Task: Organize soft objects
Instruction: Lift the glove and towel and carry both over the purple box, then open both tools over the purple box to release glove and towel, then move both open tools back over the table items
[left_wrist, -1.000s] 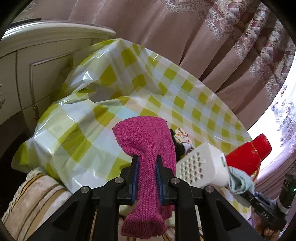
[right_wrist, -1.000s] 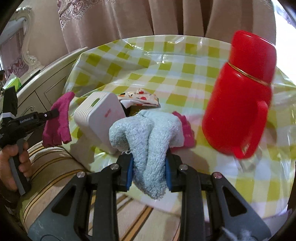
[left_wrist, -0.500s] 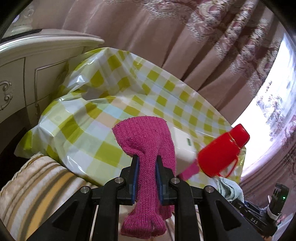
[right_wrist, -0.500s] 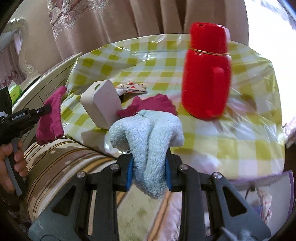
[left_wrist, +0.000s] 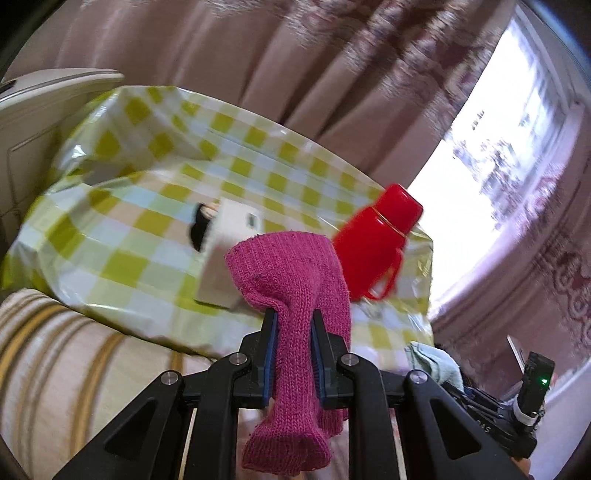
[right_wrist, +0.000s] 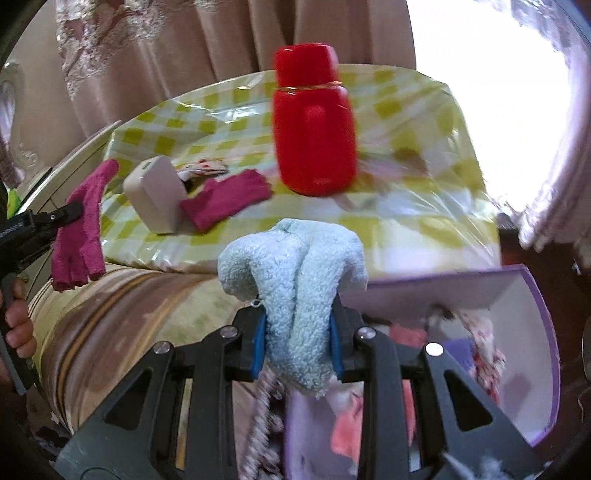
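1. The left gripper (left_wrist: 293, 328) is clamped on a magenta knit glove (left_wrist: 291, 280): the blue pads pinch the knit at its middle, the cuff end bunching above the jaws and the finger end hanging below them. In the right wrist view the same glove dangles clear of the table, off its left edge.

2. The right gripper (right_wrist: 297, 336) is clamped on a pale blue fluffy sock (right_wrist: 295, 266) (it could be a small towel; the folds hide its shape), which fills the gap between the pads and flops over both sides.

3. Just beyond and below the right gripper stands a lilac box (right_wrist: 532, 354), open, with pink and patterned soft things already in it. The sock is held near its front wall, not yet over the opening.

4. On the checked tablecloth (left_wrist: 122, 206) lie a second magenta glove (right_wrist: 225, 199), touching a white boxy device (right_wrist: 157, 194), and a small patterned cloth (right_wrist: 201, 168) behind that device. A red flask (right_wrist: 314, 129) stands upright further back.

5. The step in hand looks like carrying: both held pieces are off the table and headed for the box.

6. Next, I judge, the right gripper needs to move over the box opening and spread its jaws so the sock drops in; the left one must cross further, since it is well apart from the box.

7. The glove on the table would still need fetching, without knocking the flask.
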